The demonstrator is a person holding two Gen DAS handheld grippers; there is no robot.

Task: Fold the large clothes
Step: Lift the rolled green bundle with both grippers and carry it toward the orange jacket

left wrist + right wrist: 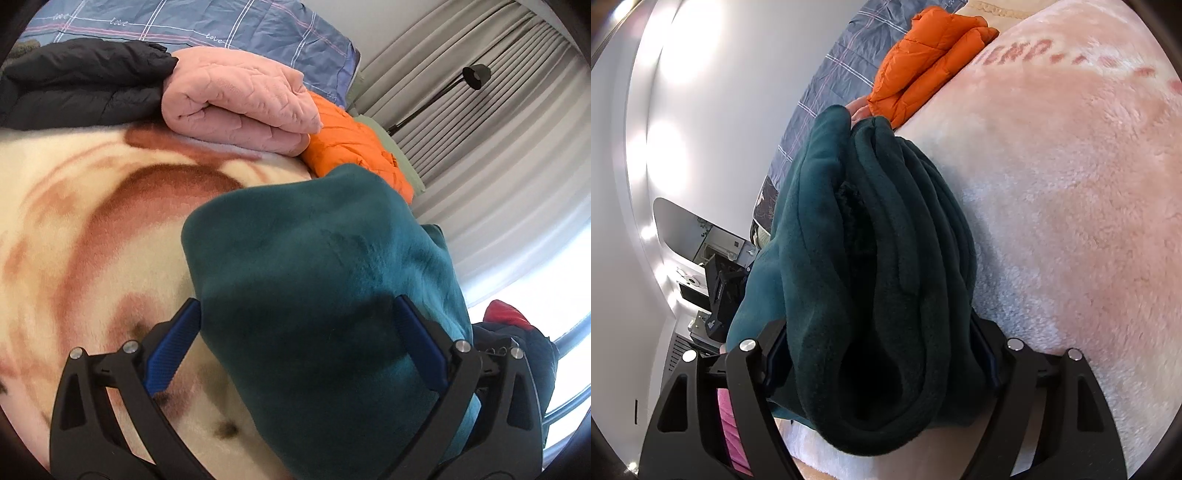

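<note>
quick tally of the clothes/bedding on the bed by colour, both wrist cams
Teal: 1, the fleece garment, between the fingers of both the left claw and the right claw
Orange: 1, puffer jacket
Pink: 1, folded quilted piece
Black: 1, puffer jacket
Cream and brown: 1, plush blanket underneath
Blue plaid: 1, bedsheet
Total: 6

Fleece garment was dark teal; blanket cream with brown swirls; quilted bundle pink; puffer jacket orange; sheet blue plaid.
</note>
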